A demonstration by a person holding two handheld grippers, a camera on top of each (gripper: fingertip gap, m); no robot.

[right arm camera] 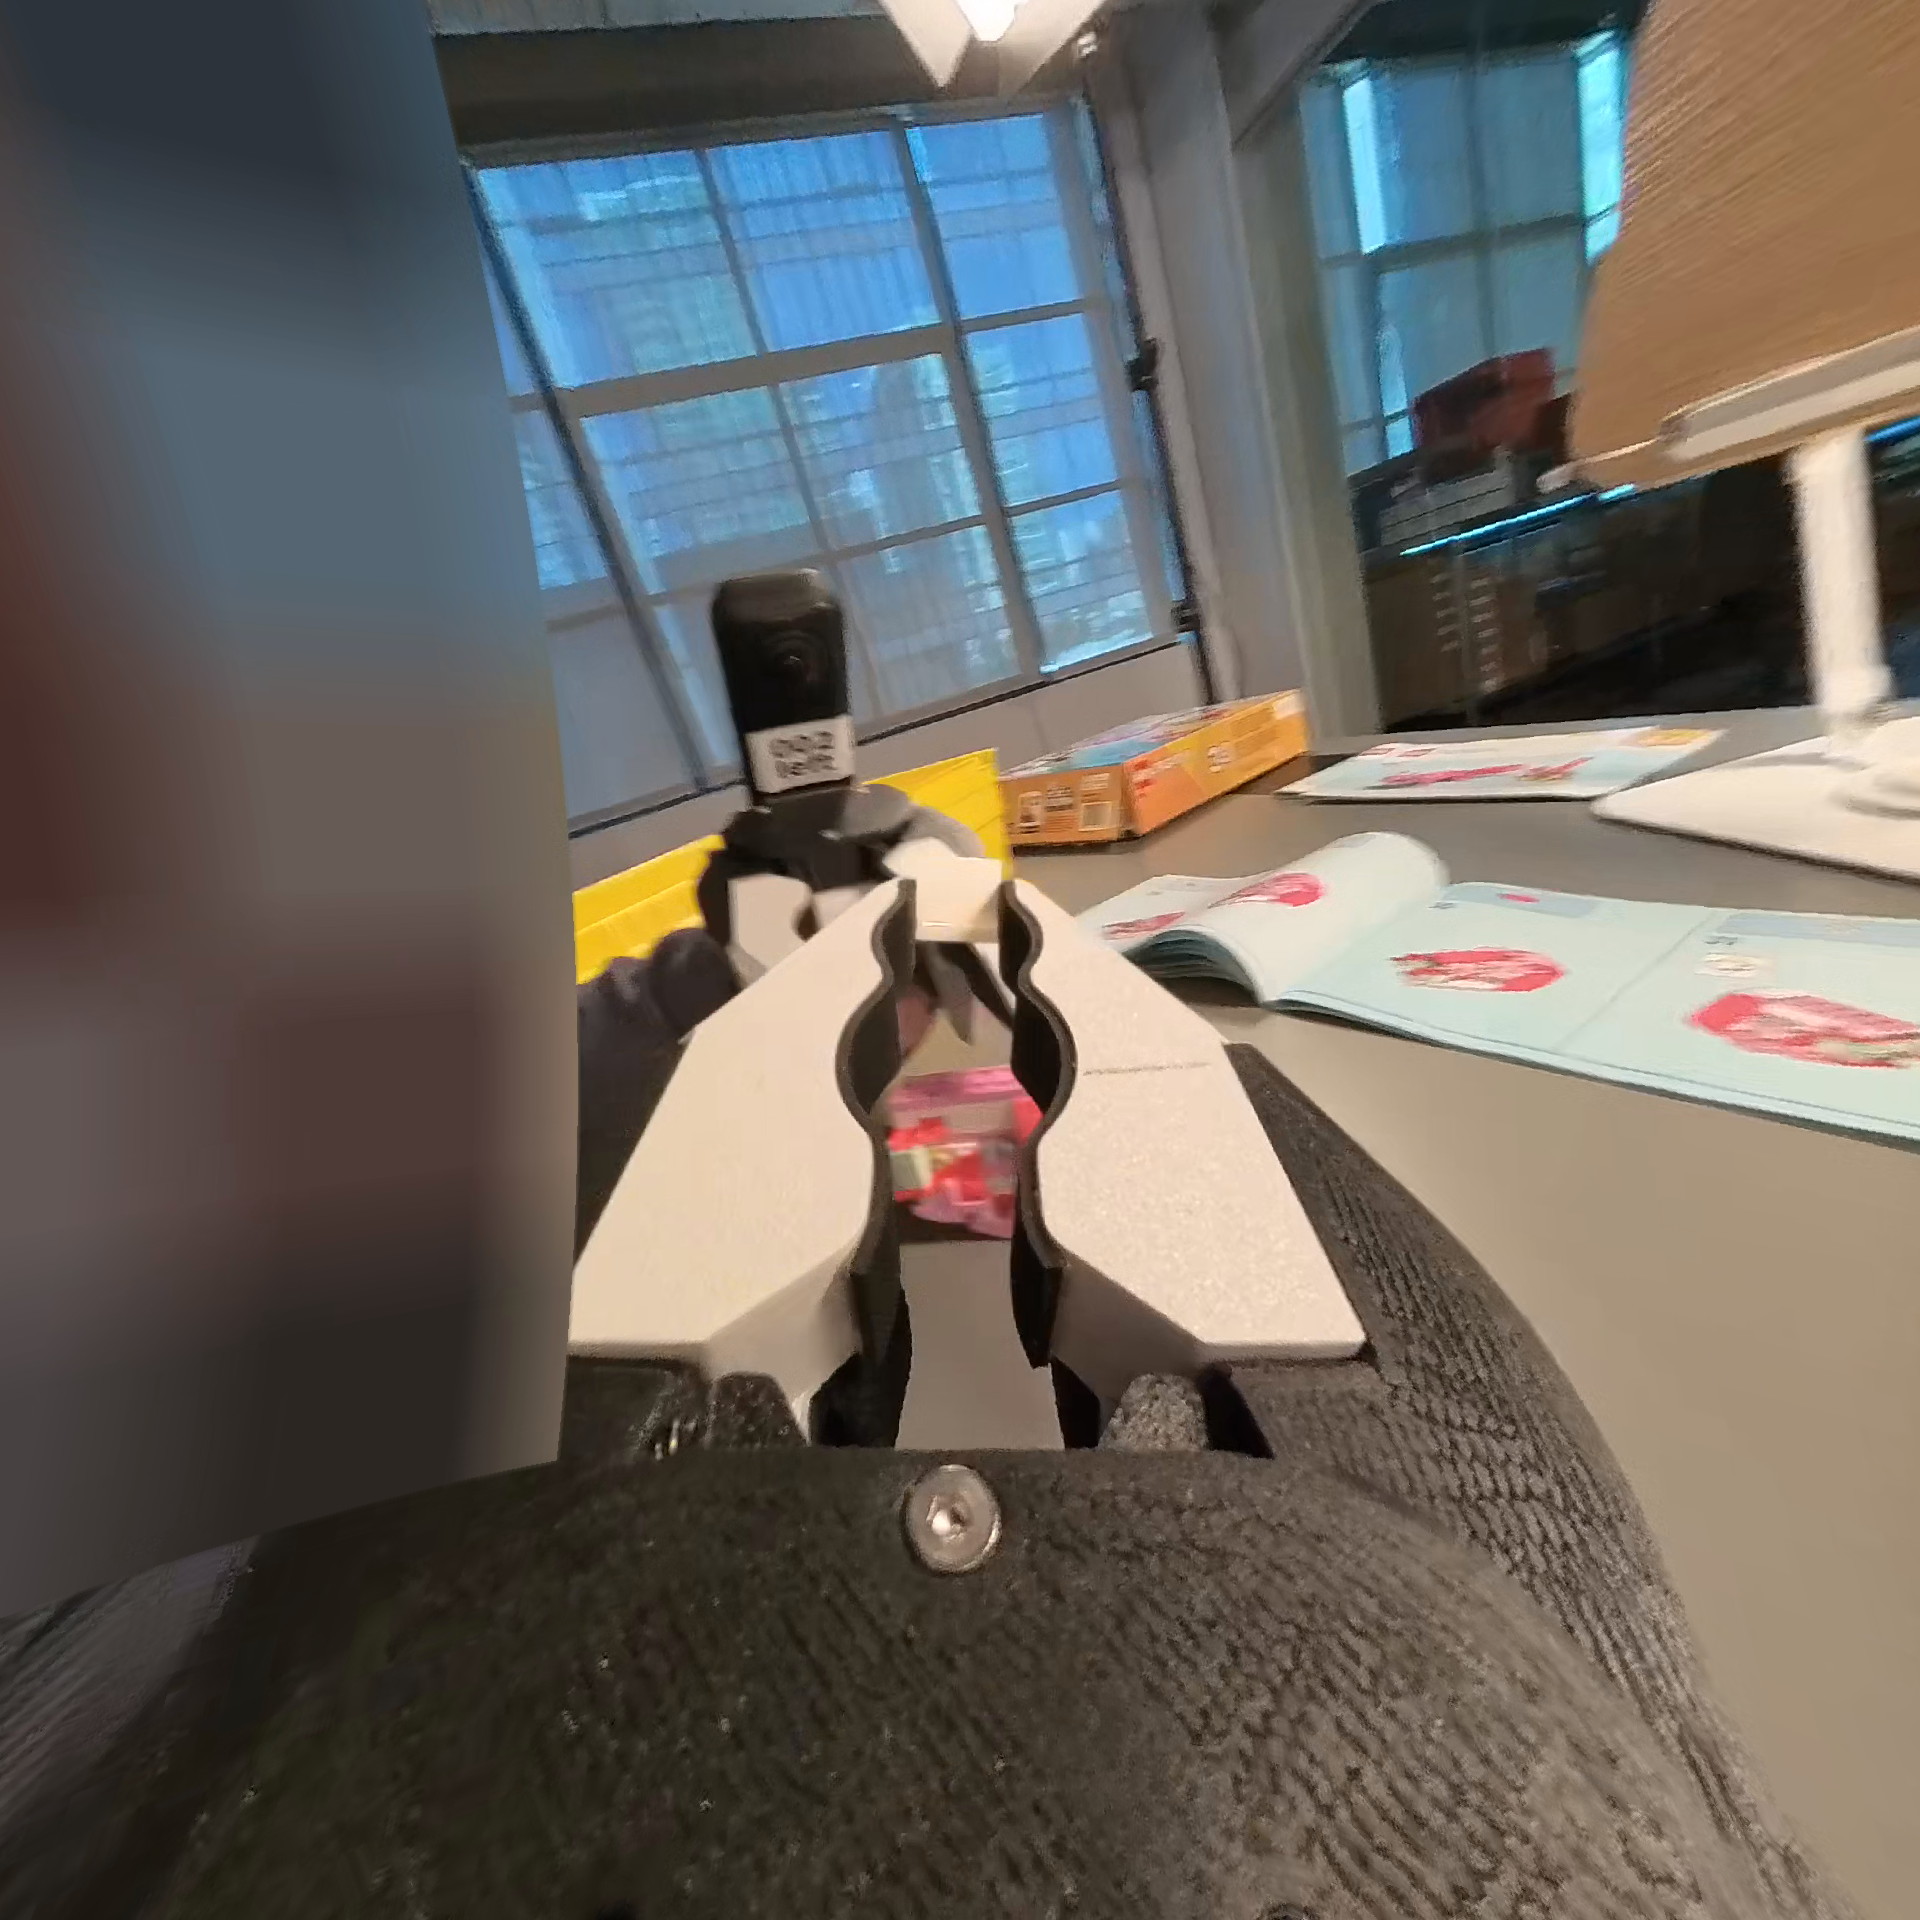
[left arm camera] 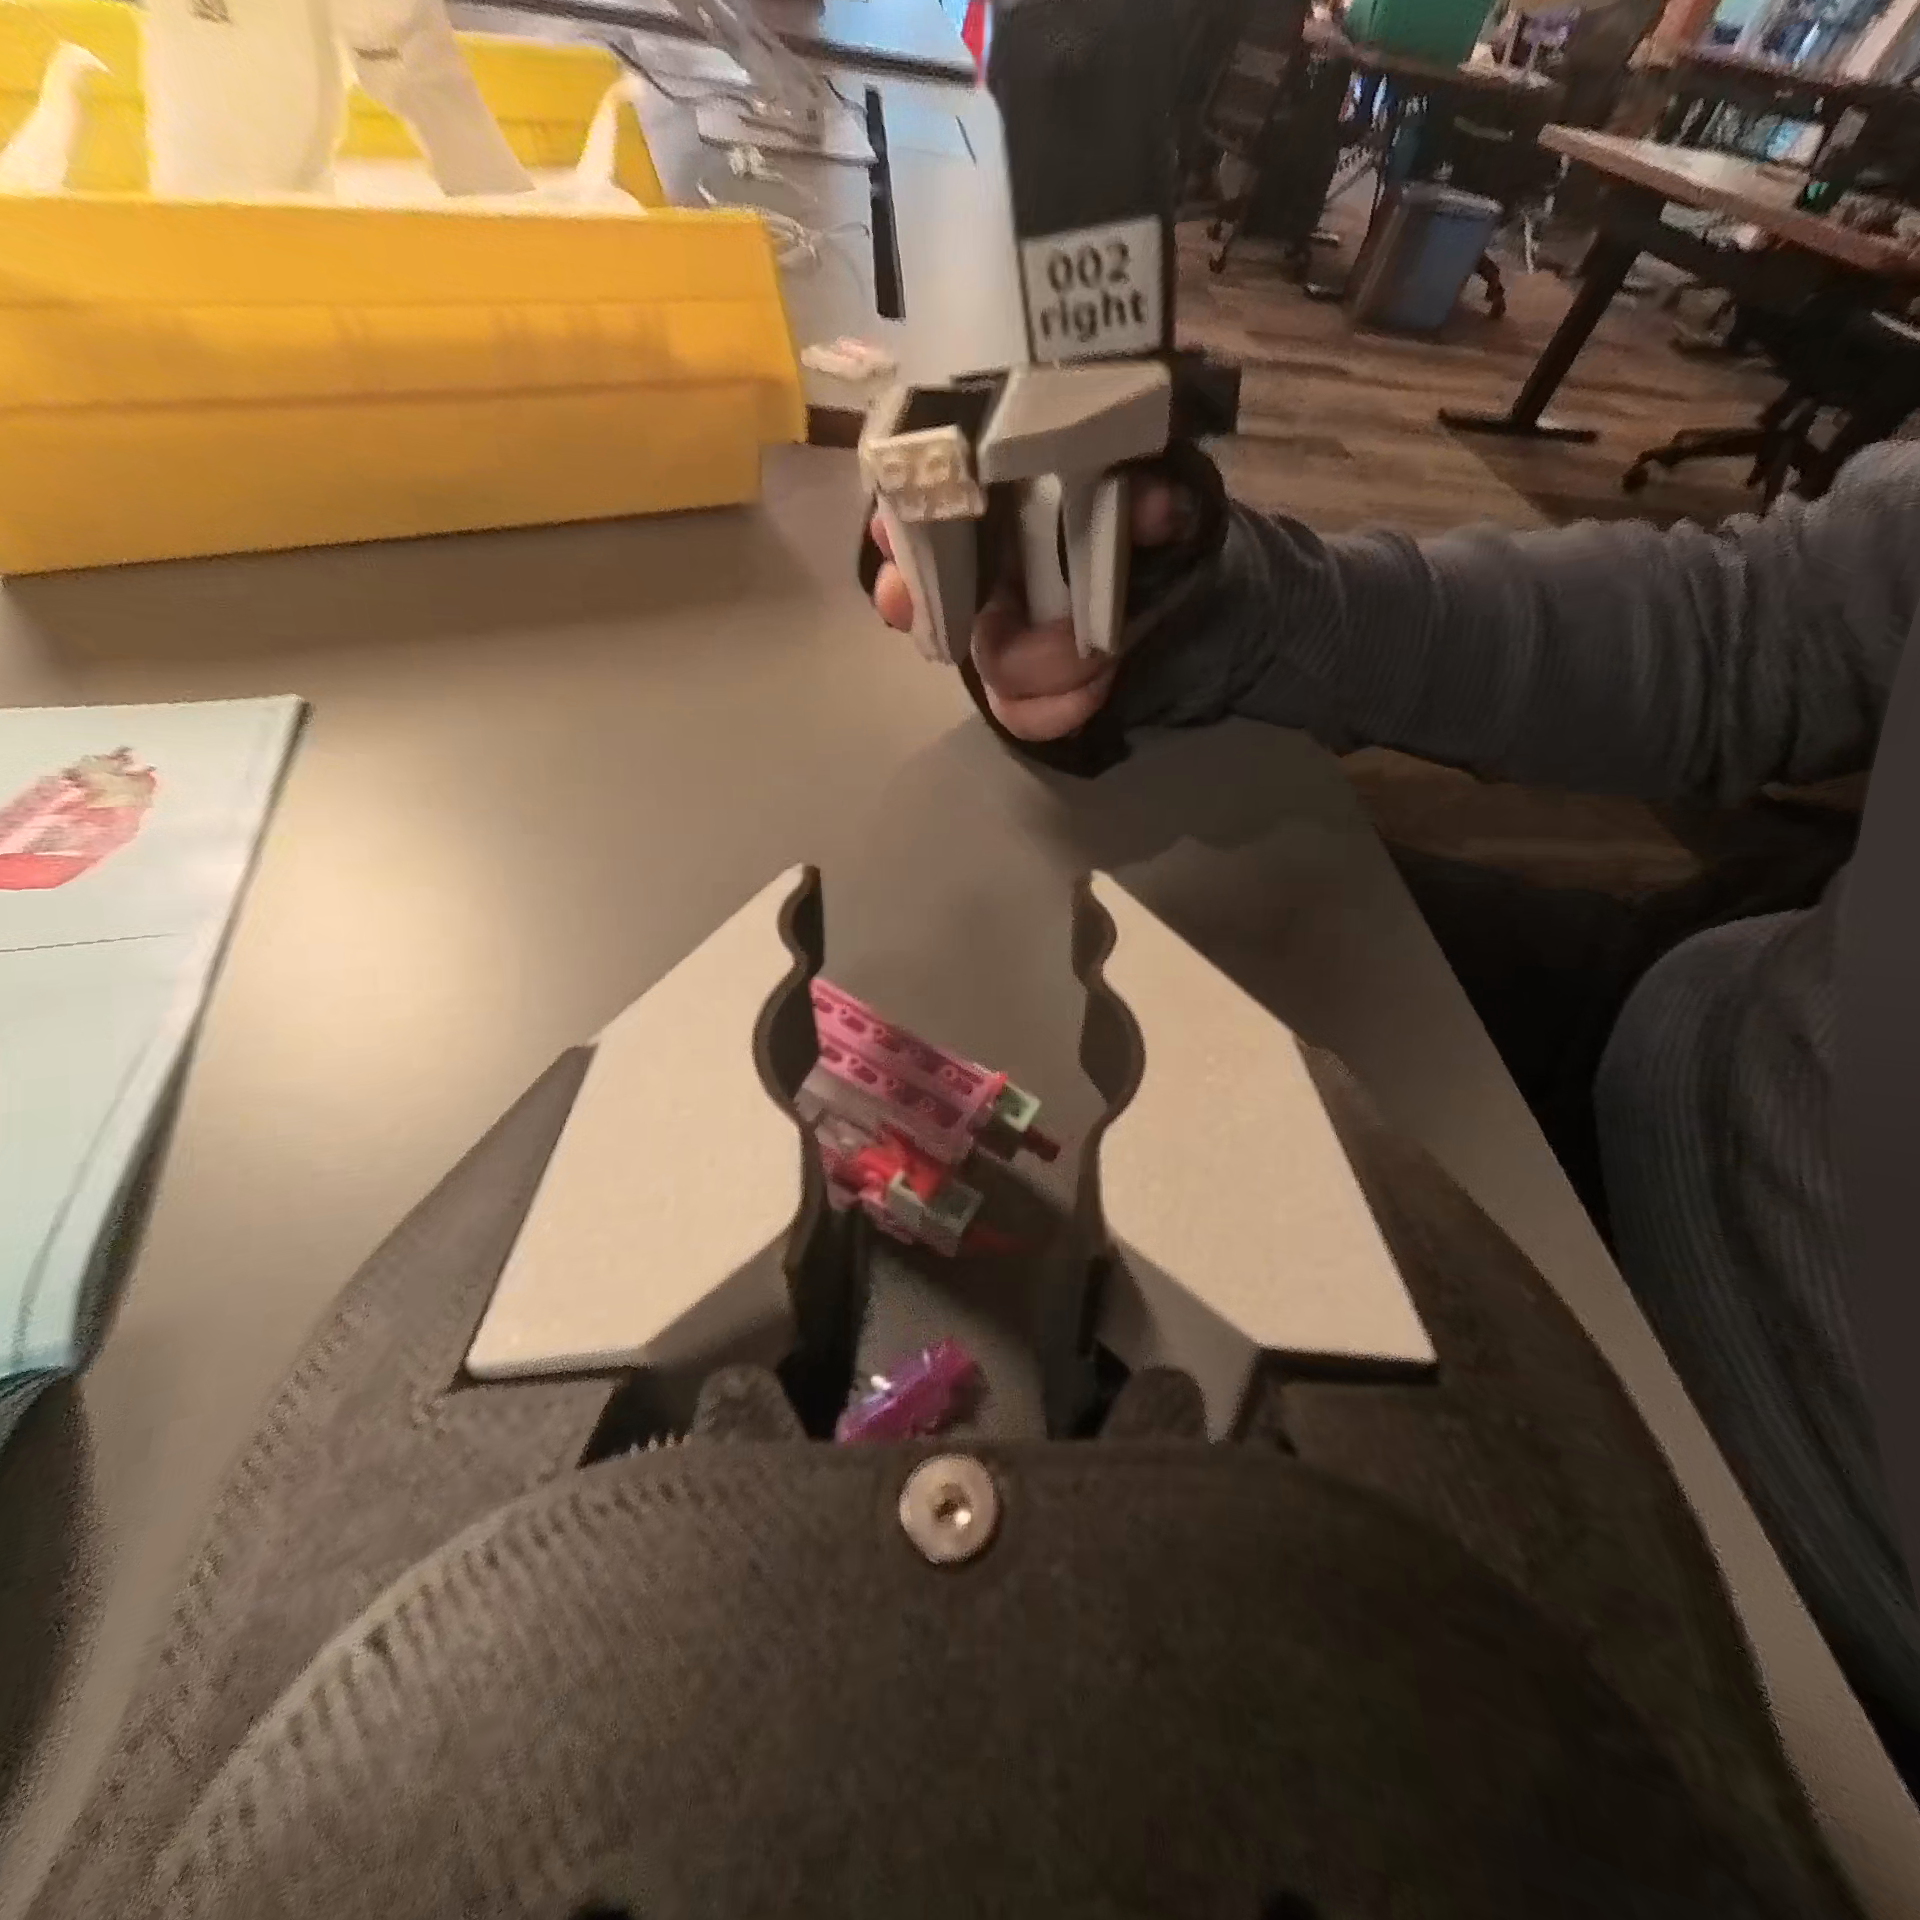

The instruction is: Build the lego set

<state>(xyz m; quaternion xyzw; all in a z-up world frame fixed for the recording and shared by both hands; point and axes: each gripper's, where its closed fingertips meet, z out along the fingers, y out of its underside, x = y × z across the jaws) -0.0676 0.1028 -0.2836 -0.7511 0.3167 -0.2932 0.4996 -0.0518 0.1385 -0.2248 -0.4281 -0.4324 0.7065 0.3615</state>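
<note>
White plastic first: the right gripper (right arm camera: 951,914) has its fingers pinched narrow on a small white brick (right arm camera: 951,899), both pads pressed on its sides right at the tips, upper middle of the right wrist view. The left wrist view shows the same thing from across the table, the right gripper (left arm camera: 925,488) held up in the air in the upper middle of the frame, with the studded white brick (left arm camera: 920,473) stuck between its tips and a hand in a black fingerless glove (left arm camera: 1049,665) around the grip.

The left gripper (left arm camera: 948,894) is spread wide with nothing between the tips, just grey table (left arm camera: 520,727) showing through. Further back between its fingers, lower in the frame, sits a pink and red brick build (left arm camera: 904,1122) with pale green bits on the table, not touched by either pad as far as I can see. A small purple piece (left arm camera: 914,1397) lies nearer the gripper body, below it.

Going outward: yellow bin (left arm camera: 364,364) in the upper left of the left view with white shapes standing in it, an open light-blue instruction booklet (right arm camera: 1507,966) at the right of the right view, an orange toy box (right arm camera: 1153,769) behind it, and a white lamp base (right arm camera: 1787,790) at far right. A grey sleeve (left arm camera: 1558,644) comes in from the right.
</note>
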